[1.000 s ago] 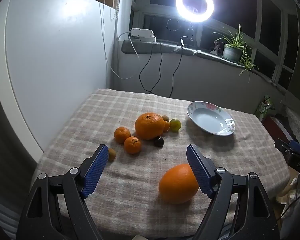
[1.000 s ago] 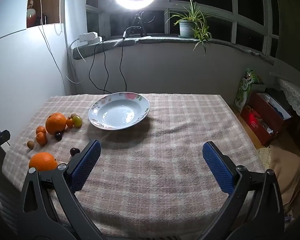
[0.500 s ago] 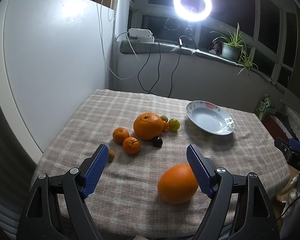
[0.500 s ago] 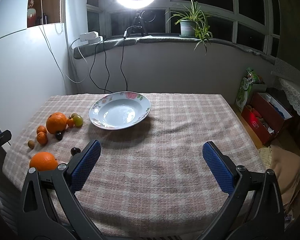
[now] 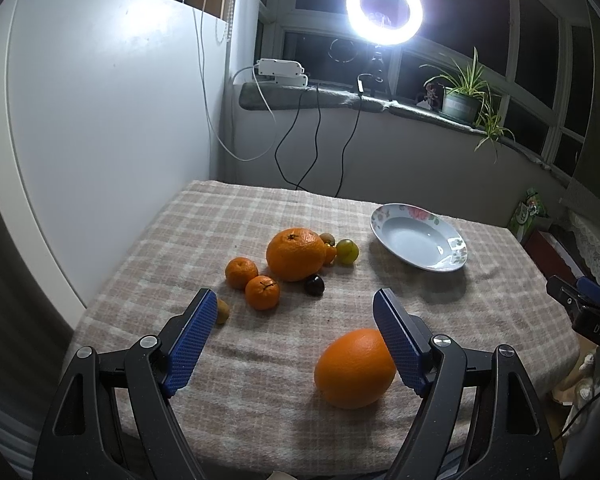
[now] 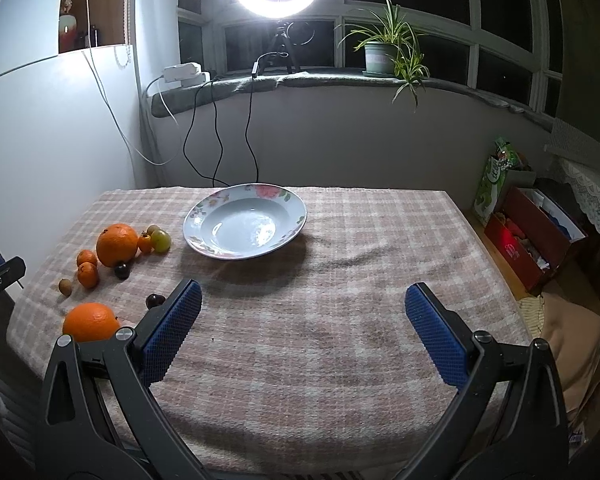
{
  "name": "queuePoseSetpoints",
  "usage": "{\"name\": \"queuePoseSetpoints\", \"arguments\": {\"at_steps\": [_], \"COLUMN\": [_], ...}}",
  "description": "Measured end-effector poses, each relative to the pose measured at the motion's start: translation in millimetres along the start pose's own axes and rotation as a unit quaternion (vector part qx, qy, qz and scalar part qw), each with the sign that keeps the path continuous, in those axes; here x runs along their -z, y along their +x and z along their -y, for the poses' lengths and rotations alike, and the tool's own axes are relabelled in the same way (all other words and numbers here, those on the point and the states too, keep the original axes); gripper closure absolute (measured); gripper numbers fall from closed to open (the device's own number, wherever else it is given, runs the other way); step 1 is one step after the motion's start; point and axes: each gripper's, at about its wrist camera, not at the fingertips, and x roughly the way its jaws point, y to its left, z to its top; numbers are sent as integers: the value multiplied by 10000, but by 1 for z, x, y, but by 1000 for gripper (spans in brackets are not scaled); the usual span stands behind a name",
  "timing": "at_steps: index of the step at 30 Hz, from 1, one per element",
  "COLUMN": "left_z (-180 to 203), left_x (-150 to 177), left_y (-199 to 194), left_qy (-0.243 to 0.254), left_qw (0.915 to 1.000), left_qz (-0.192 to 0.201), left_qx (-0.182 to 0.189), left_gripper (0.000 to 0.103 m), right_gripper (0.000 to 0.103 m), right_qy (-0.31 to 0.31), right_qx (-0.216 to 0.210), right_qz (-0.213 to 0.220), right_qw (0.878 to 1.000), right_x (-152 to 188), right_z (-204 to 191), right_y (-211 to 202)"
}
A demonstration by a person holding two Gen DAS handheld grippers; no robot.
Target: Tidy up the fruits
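— Where does the fruit sit?
— Towards the tabletop's left edge: two mandarins, a big orange and a green fruit clustered together, with a second orange alone near the front edge.
— And the left tool?
— Jaws spread wide, holding nothing; the lone orange lies just beside its right finger.
— The plate?
— Empty, near the back edge, right of the cluster.
— The right tool?
— Also spread apart, over bare cloth.
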Motion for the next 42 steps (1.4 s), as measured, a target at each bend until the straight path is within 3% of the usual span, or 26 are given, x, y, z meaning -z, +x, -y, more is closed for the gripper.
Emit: {"name": "queuePoseSetpoints", "arguments": {"at_steps": [30, 42], "left_z": [1, -8], "left_x": [1, 18], "left_y": [0, 21], "left_qy": [-10, -246], "left_qw": [10000, 9977], "left_qz": [-39, -512], "left_qx": [33, 377], "left_gripper": [23, 23], "right_gripper": [0, 0], "right_qy": [-22, -127], "right_qx": [-45, -311], "right_qz": [-35, -255], "right_qw": [10000, 9991], "right_x": [4, 8], "right_z": [-2, -11], "right_y": [1, 15]}}
